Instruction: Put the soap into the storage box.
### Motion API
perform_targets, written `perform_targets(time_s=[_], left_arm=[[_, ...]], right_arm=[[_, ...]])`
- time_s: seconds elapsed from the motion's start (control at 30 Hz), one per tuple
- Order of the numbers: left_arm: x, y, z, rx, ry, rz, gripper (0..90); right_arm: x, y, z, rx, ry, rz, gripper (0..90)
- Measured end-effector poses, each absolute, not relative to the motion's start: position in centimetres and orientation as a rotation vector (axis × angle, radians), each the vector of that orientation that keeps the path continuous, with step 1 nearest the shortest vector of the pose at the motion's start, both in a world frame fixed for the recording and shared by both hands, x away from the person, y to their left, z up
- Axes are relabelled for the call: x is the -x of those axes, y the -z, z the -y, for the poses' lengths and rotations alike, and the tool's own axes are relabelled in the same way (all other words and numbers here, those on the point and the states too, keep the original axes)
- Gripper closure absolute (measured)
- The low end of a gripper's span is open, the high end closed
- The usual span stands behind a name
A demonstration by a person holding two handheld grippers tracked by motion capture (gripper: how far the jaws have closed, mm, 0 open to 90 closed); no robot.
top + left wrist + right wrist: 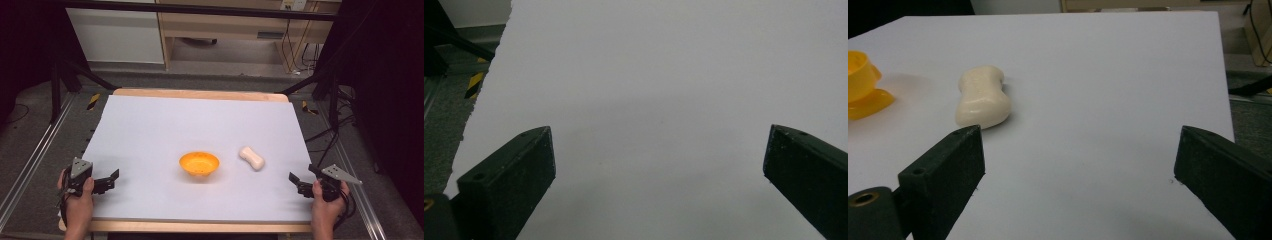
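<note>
Looking down from the high view: orange bowl (199, 163) near mid-sheet, taken as landmark. Cream bone-shaped piece (252, 158) just right of bowl, apart from it, lying flat on the white sheet (190, 120). Right gripper (300, 182) well right of bowl and nearer the person, close to the sheet's right edge, jaws spread and empty. Left gripper (109, 181) well left of bowl, by the sheet's left edge, jaws likewise parted, nothing between. Judged step: reaching for the cream piece, probably to drop into bowl. Best taken across its narrow waist, jaws square to its long axis. Plenty of bare sheet beyond bowl; wooden table edge (200, 94) showing past the far side of the sheet.

Left gripper view: both black jaws wide apart over bare sheet, gripping nothing. Ragged left margin of sheet with dark floor and a yellow-black stripe (474, 85) beyond. Little margin on that side; inward toward bowl open.

Right gripper view: jaws released, wide gap. Cream piece (982, 97) ahead, left of centre, bowl (862, 85) farther left at frame edge. Clear path over sheet to the piece; sheet's edge off to the right, so swing inward. Risk judged: nudging the piece against bowl if approached too low.
</note>
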State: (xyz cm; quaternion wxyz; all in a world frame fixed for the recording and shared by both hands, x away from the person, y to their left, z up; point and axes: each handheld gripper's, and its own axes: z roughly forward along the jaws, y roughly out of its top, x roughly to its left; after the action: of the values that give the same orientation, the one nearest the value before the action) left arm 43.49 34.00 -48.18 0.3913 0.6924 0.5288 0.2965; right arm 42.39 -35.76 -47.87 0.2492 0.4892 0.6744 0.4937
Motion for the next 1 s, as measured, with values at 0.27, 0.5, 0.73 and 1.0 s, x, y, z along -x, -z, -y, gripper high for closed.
perform_targets(time_s=[0.27,0.5,0.73,1.0], left_arm=[[-43.4,48.2,-34.0,-1.76,-0.757,-1.339,0.0],[-43.4,48.2,-34.1,-1.757,-0.756,-1.338,0.0],[-43.5,48.2,-34.1,-1.756,-0.751,-1.341,0.0],[-43.4,48.2,-34.1,-1.754,-0.749,-1.341,0.0]], right_arm=[[-43.5,47.4,33.4,-1.316,-1.115,-1.983,24.7],[-45.2,46.3,30.2,-1.226,-0.939,-2.228,20.0],[-47.1,45.4,28.1,-1.162,-0.793,-2.367,23.2],[-49.3,44.3,27.2,-1.27,-0.743,-2.5,23.7]])
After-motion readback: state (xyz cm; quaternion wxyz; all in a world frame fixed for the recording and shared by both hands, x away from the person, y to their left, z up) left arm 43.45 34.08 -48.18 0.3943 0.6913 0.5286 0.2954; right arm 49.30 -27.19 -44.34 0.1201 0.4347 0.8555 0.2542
